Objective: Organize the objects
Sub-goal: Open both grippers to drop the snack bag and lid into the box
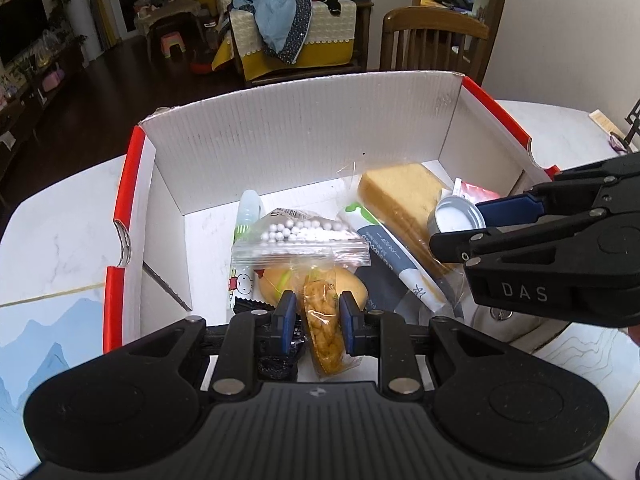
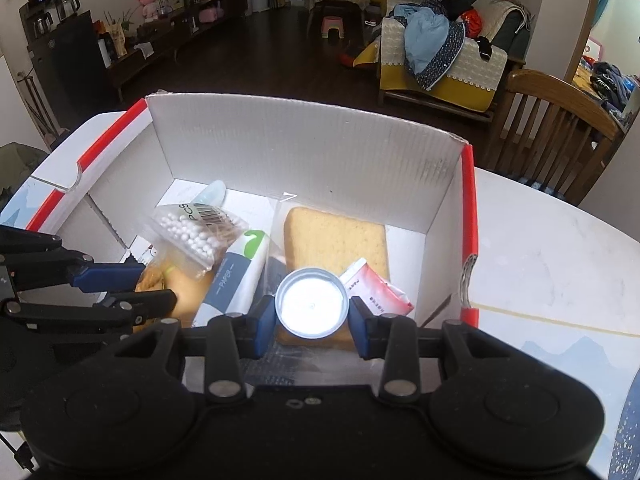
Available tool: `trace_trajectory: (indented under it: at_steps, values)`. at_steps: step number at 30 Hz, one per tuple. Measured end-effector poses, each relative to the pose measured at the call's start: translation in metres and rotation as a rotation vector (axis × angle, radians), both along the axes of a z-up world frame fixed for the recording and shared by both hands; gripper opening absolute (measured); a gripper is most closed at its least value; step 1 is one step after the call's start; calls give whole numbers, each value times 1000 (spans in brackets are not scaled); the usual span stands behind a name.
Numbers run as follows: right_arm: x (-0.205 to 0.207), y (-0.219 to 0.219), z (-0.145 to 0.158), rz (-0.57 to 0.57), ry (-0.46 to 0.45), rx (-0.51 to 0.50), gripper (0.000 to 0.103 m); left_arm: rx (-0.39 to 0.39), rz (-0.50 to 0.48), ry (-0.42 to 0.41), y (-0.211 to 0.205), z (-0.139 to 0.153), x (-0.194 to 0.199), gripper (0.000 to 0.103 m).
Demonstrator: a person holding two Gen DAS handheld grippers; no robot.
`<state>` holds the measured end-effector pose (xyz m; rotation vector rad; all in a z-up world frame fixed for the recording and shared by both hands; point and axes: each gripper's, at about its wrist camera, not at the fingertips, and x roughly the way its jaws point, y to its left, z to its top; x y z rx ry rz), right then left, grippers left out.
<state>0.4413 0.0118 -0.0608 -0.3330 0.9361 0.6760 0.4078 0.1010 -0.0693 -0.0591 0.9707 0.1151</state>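
Note:
A white cardboard box with red edges (image 1: 280, 136) (image 2: 304, 152) stands on the table and holds several items. My left gripper (image 1: 316, 312) is shut on a clear snack packet of yellow pieces (image 1: 324, 332) over the box's near side. My right gripper (image 2: 312, 318) is shut on a round tealight candle in a metal cup (image 2: 311, 307), also seen in the left wrist view (image 1: 456, 218), above a wrapped yellow cake (image 2: 336, 236). A bag of cotton swabs (image 1: 300, 240), a paper tube (image 1: 392, 256) and a pink sachet (image 2: 376, 288) lie inside.
The box sits on a white marble table (image 2: 552, 248) with a blue mountain print (image 1: 52, 320). A wooden chair (image 1: 432, 40) stands behind the table. A sofa piled with clothes (image 1: 292, 28) is further back.

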Motion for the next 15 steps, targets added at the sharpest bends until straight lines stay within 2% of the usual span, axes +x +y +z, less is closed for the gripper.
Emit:
trace_trajectory:
  at_steps: [5, 10, 12, 13, 15]
  values:
    - [-3, 0, 5, 1, 1, 8, 45, -37, 9, 3, 3, -1, -2, 22]
    - [-5, -3, 13, -1, -4, 27, 47, -58, 13, -16, 5, 3, -8, 22]
    - [-6, -7, 18, -8, -1, 43, 52, -63, 17, -26, 5, 6, -11, 22]
    - [-7, -9, 21, -11, -8, 48, 62, -63, 18, -32, 5, 8, -13, 22]
    - [-11, -13, 26, -3, -23, 56, 65, -60, 18, -45, 5, 12, -17, 23]
